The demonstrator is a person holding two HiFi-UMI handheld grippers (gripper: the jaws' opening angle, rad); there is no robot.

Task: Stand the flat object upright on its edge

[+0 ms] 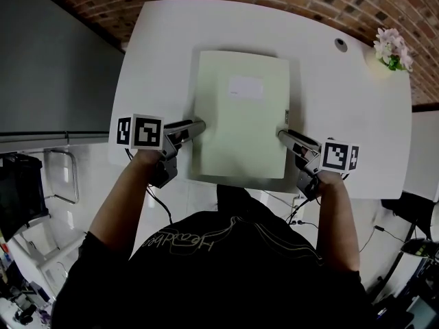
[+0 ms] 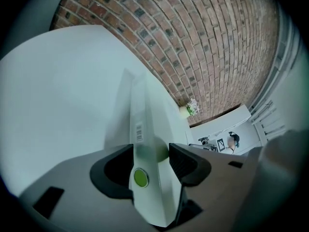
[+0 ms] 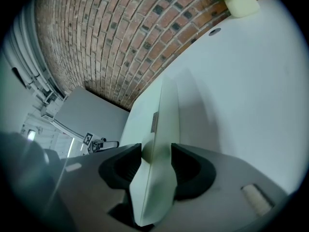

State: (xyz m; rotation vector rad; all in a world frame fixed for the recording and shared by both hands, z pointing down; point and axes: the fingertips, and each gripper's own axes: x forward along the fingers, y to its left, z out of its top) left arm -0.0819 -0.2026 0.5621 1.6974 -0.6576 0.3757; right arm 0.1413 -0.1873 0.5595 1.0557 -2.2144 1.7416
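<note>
Fingers (image 2: 188, 164) of the left gripper (image 2: 150, 150) pinch the left edge of the pale green folder (image 1: 240, 125). The right gripper (image 3: 156, 150) pinches its right edge likewise. The folder lies flat on the white surface (image 1: 329, 94), with a small flower pot (image 1: 391, 52) well beyond its far right corner.

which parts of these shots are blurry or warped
Left gripper view: the brick wall bows from the fisheye, and the folder goes soft near the jaws. Right gripper view: same bowing, the folder's near end is blurred, the corners are dark. Head view: the folder is sharp, the table edges curve.
</note>
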